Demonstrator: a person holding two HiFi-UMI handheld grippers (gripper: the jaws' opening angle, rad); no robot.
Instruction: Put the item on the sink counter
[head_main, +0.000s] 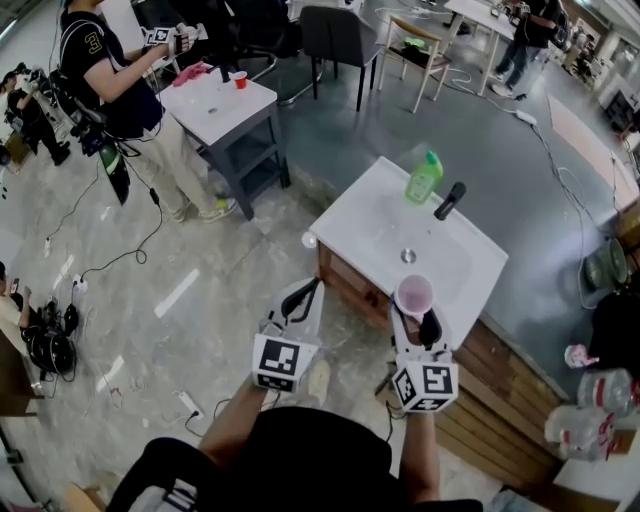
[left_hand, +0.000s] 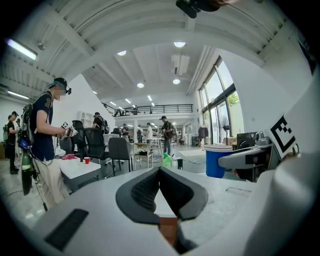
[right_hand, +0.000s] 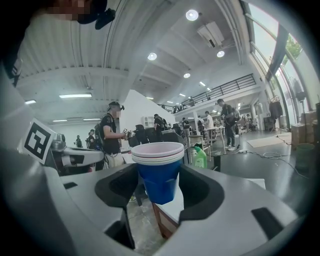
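Observation:
A stack of blue cups with pale rims stands upright between the jaws of my right gripper, which is shut on it. In the head view the cups hang over the near edge of the white sink counter. On that counter are a basin with a drain, a black faucet and a green bottle. My left gripper is left of the counter, over the floor, its dark pads closed together on nothing.
The counter sits on a wooden cabinet. A person stands at a small white table with a red cup at far left. Cables lie on the floor. Plastic bottles stand at lower right; a blue bin is ahead.

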